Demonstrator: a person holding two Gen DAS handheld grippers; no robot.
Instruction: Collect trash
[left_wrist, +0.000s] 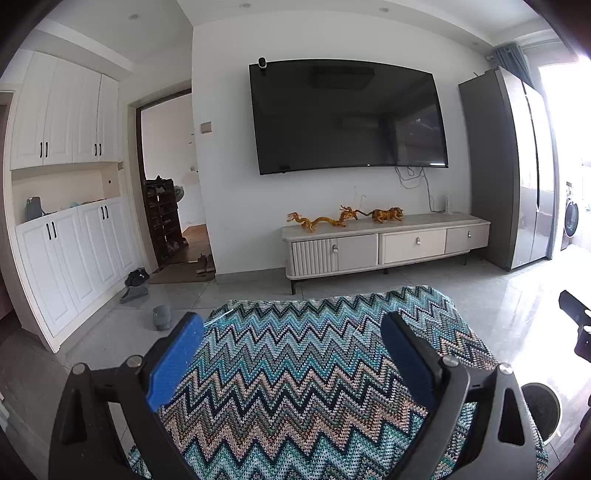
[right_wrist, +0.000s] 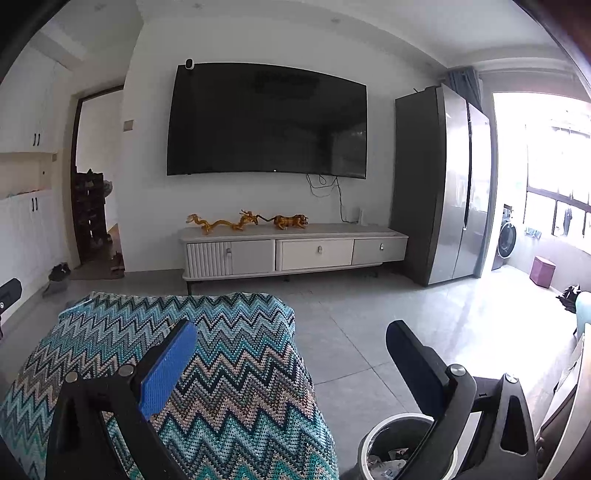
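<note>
Trash is seen only inside the round white-rimmed waste bin (right_wrist: 402, 448) on the floor, down at the right.

From the left: the left gripper (left_wrist: 291, 332) is held released and empty, its blue-padded fingers (left_wrist: 177, 360) spread above the blue zigzag-knit blanket (left_wrist: 295, 369); no litter is made out on that cloth. The right gripper (right_wrist: 291, 341) is likewise held apart and empty, one finger over the blanket's edge, the other over the bin. A loose scrap should first be searched for; both tongs are best lowered and swept slowly before anything is closed upon.
</note>
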